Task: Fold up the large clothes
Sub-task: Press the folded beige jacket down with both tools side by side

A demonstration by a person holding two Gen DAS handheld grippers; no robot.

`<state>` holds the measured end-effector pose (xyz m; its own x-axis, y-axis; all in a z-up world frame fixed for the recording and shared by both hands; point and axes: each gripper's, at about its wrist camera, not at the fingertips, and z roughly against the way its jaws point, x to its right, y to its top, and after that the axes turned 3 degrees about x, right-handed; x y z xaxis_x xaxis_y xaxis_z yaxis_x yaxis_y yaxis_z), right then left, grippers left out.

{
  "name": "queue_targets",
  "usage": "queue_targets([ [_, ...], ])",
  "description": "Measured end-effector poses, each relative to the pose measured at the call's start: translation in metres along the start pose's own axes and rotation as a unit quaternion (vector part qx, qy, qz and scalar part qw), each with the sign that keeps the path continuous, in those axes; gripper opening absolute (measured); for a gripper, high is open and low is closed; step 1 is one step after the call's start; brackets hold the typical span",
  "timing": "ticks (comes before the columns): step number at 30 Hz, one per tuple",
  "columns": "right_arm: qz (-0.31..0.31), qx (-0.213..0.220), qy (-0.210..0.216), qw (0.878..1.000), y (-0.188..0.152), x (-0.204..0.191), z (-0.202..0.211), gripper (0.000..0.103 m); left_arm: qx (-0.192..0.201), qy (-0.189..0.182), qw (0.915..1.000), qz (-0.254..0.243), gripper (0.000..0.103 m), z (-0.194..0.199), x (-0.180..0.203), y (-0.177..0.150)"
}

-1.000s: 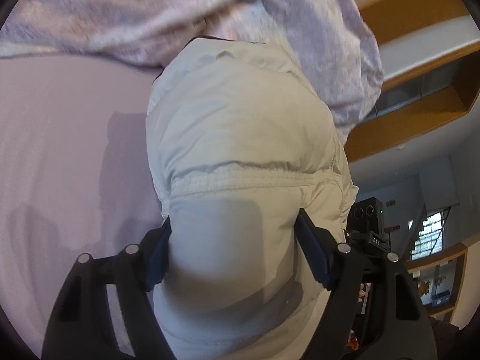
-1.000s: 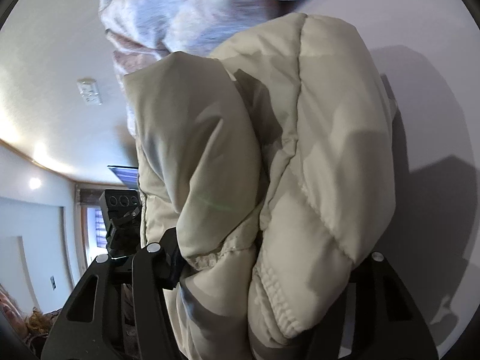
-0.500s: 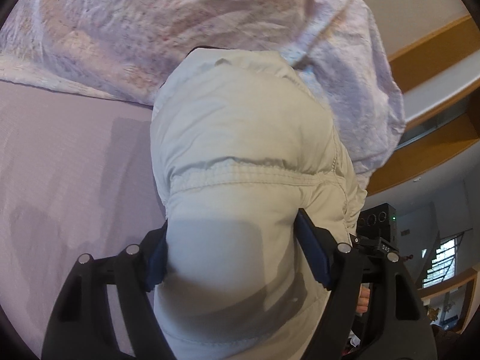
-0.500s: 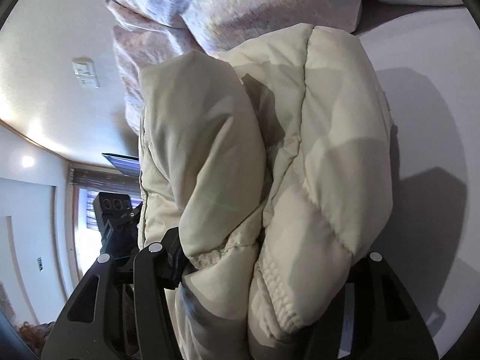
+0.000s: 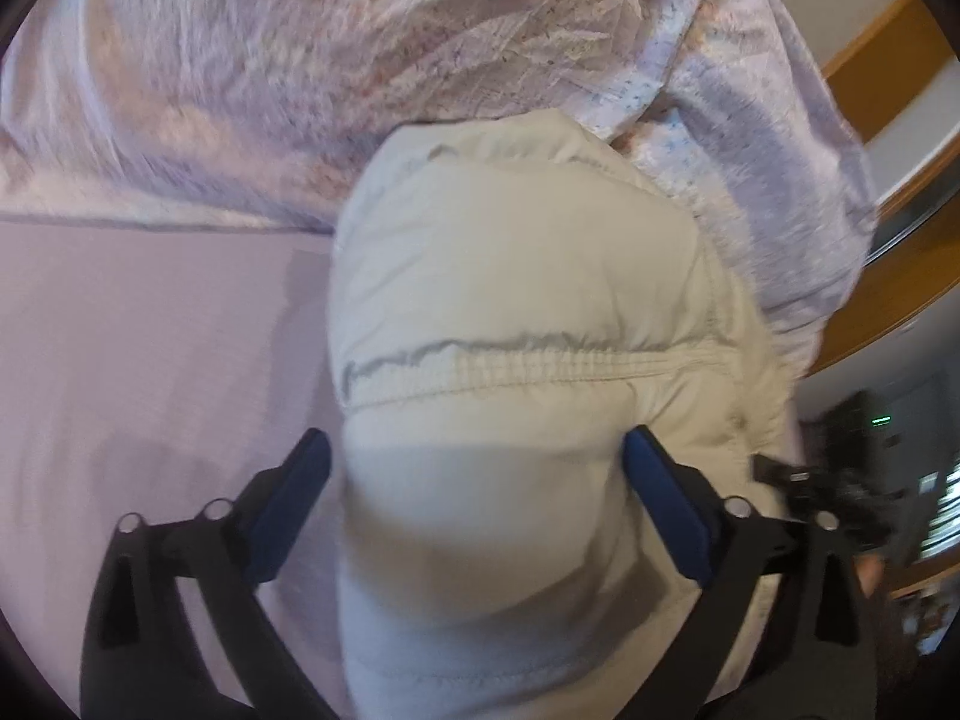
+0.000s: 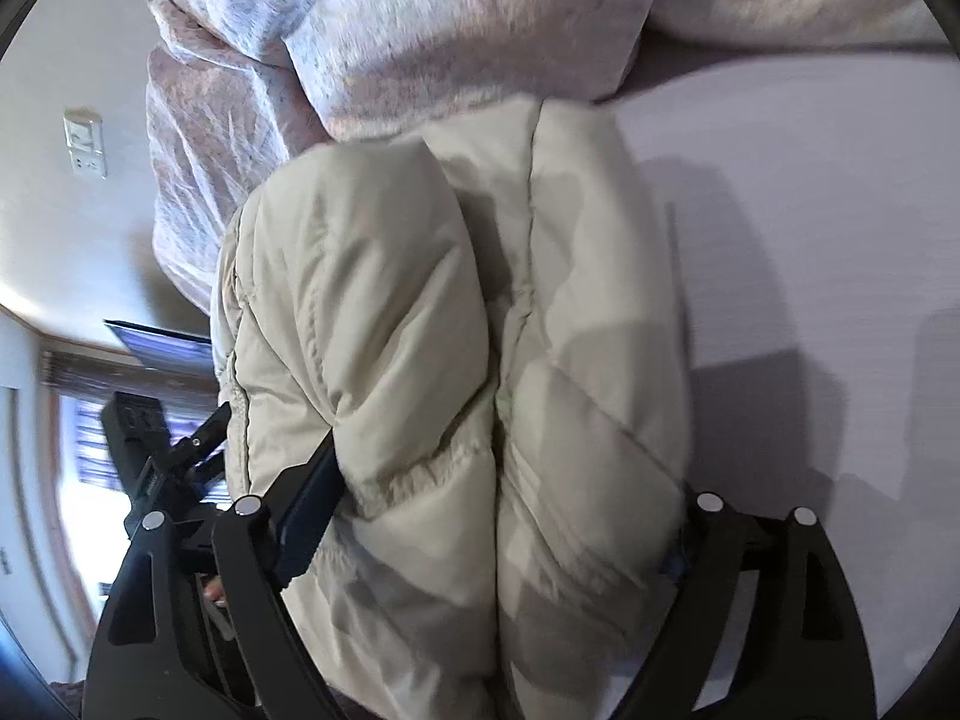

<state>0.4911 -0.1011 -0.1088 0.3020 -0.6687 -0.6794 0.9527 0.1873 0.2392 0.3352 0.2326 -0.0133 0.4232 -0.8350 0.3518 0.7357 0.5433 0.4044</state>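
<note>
Cream quilted fabric fills the middle of both views: a puffy padded jacket [image 5: 516,312], bunched thick and held up over a pale lilac bed sheet [image 5: 138,360]. In the left wrist view the left gripper [image 5: 477,462] has its two blue-padded fingers [image 5: 288,504] pressed against the sides of the bundle at 8 and 4 o'clock, clamped on the jacket just below a gathered, stitched seam that runs across the bundle. The jacket rises from the bottom edge toward 12 o'clock, where its rounded top meets a rumpled floral duvet [image 5: 372,72] that spreads across the whole upper part of the view. At 2 to 3 o'clock there is wooden trim [image 5: 882,90] on a pale wall, and at 4 o'clock the other gripper shows, dark and blurred.

In the right wrist view the right gripper [image 6: 498,468] also grips the jacket [image 6: 432,312]: one blue pad [image 6: 309,510] at 8 o'clock digs into the fabric, while the opposite finger at 4 o'clock is mostly hidden behind a fat fold. Two padded folds lie side by side between the fingers, with a deep crease between them running from centre to 6 o'clock. The duvet [image 6: 420,30] lies at 12 o'clock, the sheet [image 6: 810,228] at 3 o'clock with the jacket's shadow on it, and a wall switch plate [image 6: 84,141] at 10 o'clock.
</note>
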Motion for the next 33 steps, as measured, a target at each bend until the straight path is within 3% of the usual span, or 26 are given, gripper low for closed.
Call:
queue_targets([
  [7,0.051,0.103,-0.091,0.989,0.001,-0.028,0.055,0.089,0.042,0.105,0.9904,-0.08,0.101,0.019,0.029,-0.006],
  [10,0.095,0.125,-0.096,0.983,0.005,-0.048,0.052,0.089,0.057,0.126,0.9851,-0.102,0.101,0.024,0.039,-0.008],
  [13,0.166,0.132,-0.119,0.97,-0.004,-0.086,0.041,0.081,0.077,0.146,0.9796,-0.114,0.101,0.028,0.05,-0.007],
  [15,0.205,0.14,-0.129,0.96,-0.013,-0.104,0.032,0.072,0.088,0.15,0.9779,-0.116,0.101,0.03,0.055,-0.006],
  [18,0.237,0.146,-0.141,0.95,-0.014,-0.126,0.013,0.066,0.097,0.146,0.9781,-0.113,0.101,0.034,0.059,-0.003],
  [24,0.235,0.123,-0.179,0.947,-0.007,-0.118,-0.02,0.055,0.107,0.123,0.9786,-0.125,0.101,0.031,0.074,-0.002],
  [29,0.231,0.105,-0.202,0.946,-0.01,-0.102,-0.033,0.054,0.077,0.114,0.9812,-0.135,0.101,0.009,0.078,-0.008],
  [33,0.214,0.11,-0.203,0.949,-0.012,-0.088,-0.037,0.054,0.082,0.118,0.9791,-0.144,0.101,0.001,0.081,-0.014],
])
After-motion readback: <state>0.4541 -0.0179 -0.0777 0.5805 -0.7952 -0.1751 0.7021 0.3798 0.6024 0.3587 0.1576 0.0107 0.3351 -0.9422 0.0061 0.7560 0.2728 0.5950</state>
